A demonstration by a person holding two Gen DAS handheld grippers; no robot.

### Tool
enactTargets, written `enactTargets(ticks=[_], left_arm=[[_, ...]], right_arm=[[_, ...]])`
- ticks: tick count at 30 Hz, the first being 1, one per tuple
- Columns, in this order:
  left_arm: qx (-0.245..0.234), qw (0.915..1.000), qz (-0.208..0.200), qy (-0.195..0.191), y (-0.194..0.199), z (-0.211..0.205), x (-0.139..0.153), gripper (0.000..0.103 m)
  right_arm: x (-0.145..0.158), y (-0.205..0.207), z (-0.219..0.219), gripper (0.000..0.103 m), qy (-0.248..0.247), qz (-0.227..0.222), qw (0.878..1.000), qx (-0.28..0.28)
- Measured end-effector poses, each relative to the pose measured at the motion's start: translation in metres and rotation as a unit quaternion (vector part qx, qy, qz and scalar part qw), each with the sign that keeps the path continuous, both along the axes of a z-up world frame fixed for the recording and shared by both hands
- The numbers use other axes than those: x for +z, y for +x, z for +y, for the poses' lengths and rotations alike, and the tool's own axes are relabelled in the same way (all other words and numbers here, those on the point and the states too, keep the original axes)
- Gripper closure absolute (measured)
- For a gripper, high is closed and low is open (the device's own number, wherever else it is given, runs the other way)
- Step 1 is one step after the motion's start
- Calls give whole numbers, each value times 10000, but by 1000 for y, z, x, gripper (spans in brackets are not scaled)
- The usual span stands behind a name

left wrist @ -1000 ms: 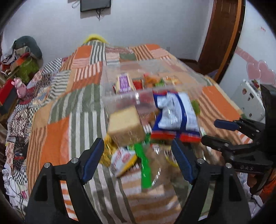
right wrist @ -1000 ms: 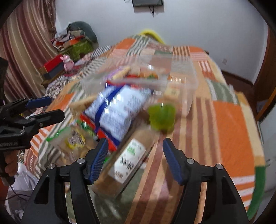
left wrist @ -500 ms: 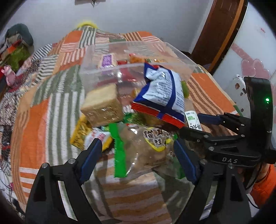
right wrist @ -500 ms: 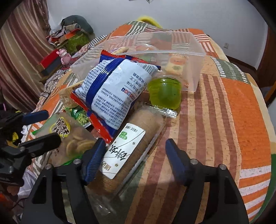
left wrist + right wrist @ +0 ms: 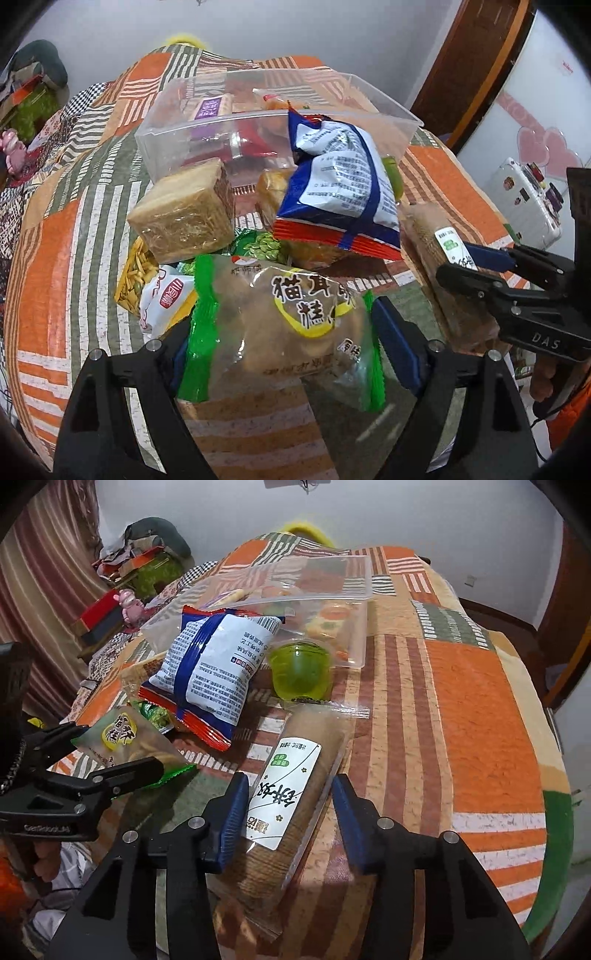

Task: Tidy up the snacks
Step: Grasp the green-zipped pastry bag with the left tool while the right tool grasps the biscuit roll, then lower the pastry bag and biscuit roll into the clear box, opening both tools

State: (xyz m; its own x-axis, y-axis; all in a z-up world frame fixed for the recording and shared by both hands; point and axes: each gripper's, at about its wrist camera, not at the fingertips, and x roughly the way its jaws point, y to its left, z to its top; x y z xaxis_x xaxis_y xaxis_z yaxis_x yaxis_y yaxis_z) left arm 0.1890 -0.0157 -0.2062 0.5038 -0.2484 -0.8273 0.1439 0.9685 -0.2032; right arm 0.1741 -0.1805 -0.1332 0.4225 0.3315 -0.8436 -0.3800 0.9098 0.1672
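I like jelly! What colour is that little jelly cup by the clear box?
Bright green jelly cup, clearest in the right wrist view.

Between your left fingers [image 5: 395, 343] lies the cookie bag [image 5: 291, 325]; between your right fingers [image 5: 232, 816] the cracker sleeve [image 5: 288, 797]. Beyond both sits the chip bag [image 5: 214, 672], the bin [image 5: 373, 107] behind it, all on the bed [image 5: 476, 716].

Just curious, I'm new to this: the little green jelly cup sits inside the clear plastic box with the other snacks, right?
Not quite. The green jelly cup sits outside the clear plastic box, on the patchwork blanket against the box's near wall. The right wrist view shows it.
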Motion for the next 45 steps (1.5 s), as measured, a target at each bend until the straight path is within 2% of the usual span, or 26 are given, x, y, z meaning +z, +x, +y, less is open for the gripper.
enactTargets(ticks=[6, 11, 13, 16, 19, 27, 37, 45], left_arm=[[15, 9996, -104, -279, -5, 9, 5, 37], [6, 9994, -224, -256, -12, 9, 11, 46], [32, 9993, -261, -252, -14, 9, 14, 46], [134, 9989, -303, -318, -18, 14, 20, 46], [191, 9980, -431, -423, -21, 20, 30, 47], [307, 9951, -886, -299, -21, 28, 67, 47], [432, 9902, -1303, -241, 3, 35, 101, 47], [419, 9877, -1497, -183, 37, 33, 112, 47]], right_arm=[[-10, 5, 12, 58, 56, 172, 9998, 12], [-12, 5, 15, 63, 72, 180, 9998, -31], [-8, 3, 12, 70, 131, 126, 9998, -32], [-4, -1, 9, 71, 125, 56, 9999, -88], [0, -4, 4, 71, 116, -5, 9999, -114], [26, -8, -7, 71, 287, -415, 9985, -226], [63, 3, -6, 71, 405, -1065, 9930, -315], [79, 31, 1, 71, 467, -1213, 9908, -374]])
